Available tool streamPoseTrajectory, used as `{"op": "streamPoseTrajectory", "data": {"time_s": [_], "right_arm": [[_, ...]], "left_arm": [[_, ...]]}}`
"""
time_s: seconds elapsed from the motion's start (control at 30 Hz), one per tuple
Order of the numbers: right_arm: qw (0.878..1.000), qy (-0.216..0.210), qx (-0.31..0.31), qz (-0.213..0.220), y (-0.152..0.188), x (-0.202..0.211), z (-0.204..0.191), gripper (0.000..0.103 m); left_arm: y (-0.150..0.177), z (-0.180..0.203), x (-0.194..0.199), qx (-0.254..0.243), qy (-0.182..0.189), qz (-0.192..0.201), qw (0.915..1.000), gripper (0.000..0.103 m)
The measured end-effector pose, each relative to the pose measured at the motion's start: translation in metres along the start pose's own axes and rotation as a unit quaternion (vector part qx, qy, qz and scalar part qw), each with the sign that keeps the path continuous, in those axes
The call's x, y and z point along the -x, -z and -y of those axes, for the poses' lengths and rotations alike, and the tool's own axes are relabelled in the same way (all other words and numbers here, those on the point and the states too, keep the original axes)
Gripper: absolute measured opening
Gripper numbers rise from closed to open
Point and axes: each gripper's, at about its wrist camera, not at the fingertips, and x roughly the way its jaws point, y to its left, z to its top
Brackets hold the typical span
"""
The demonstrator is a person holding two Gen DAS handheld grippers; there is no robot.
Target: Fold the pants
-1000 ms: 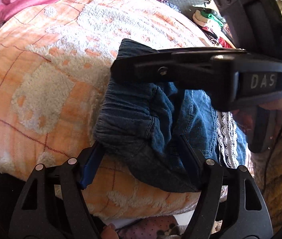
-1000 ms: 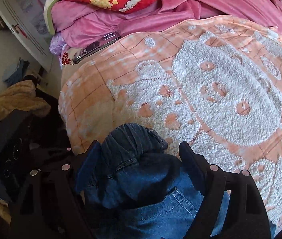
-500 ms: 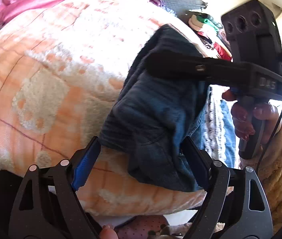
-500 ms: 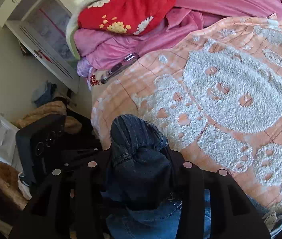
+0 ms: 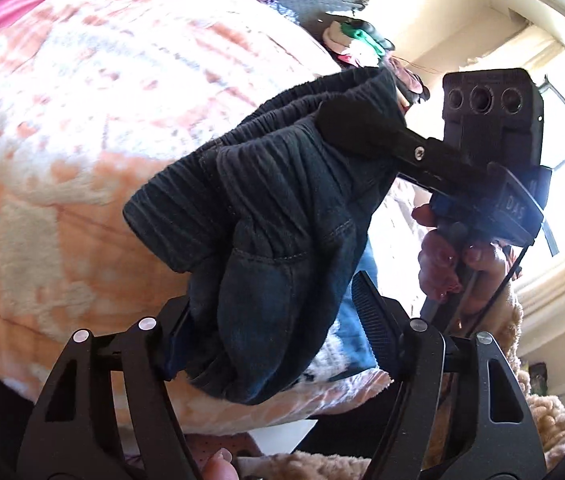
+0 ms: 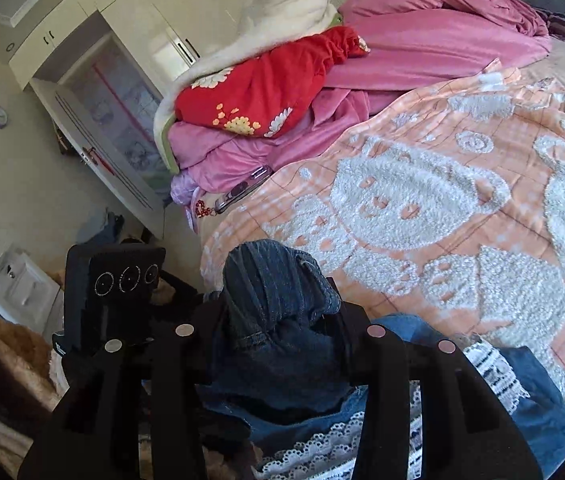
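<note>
We hold one pair of dark denim pants (image 5: 282,248) bunched above the orange blanket (image 5: 82,160) at the bed's edge. Our right gripper (image 6: 278,328) pinches its waistband. Our left gripper (image 5: 270,320) has just been closing, fingers (image 5: 370,304) straddling the cloth; whether they press, we cannot tell.

We see a bed under an orange blanket (image 6: 422,216) with white fleecy animal shapes. At its far edge pink bedding (image 6: 422,40) is heaped, with a red flowered quilt (image 6: 266,88) and a white blanket (image 6: 278,16) piled on it. A phone (image 6: 244,189) lies at the blanket's far left corner. A white wardrobe (image 6: 106,56) stands beyond.
</note>
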Motion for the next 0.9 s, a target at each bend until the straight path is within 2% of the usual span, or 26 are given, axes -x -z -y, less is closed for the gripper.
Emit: {"op": "streamPoseTrajectory", "data": {"time_s": [0.33,0.43,0.5,0.67,0.8,0.9], "right_arm": [[0.999,0.017,-0.017,0.039,0.022,0.046,0.022,0.045],[0.997,0.023,-0.032,0.059,0.030,0.062,0.027,0.055],[0.995,0.032,-0.050,0.080,0.038,0.078,0.034,0.065],[0.985,0.105,-0.091,0.099,0.067,0.116,0.048,0.066],[0.978,0.167,-0.098,0.074,0.085,0.117,0.046,0.067],[0.979,0.174,-0.091,0.050,0.095,0.103,0.040,0.067]], "left_arm": [[0.009,0.052,-0.015,-0.039,-0.009,-0.016,0.9991,0.063],[0.016,0.062,-0.023,-0.044,0.006,-0.024,0.9987,0.063],[0.019,0.070,-0.028,-0.055,0.022,-0.033,0.9977,0.063],[0.039,0.077,-0.047,-0.085,0.047,-0.080,0.9920,0.063],[0.053,0.081,-0.057,-0.107,0.034,-0.102,0.9884,0.063],[0.056,0.082,-0.058,-0.113,0.029,-0.107,0.9873,0.063]]}}
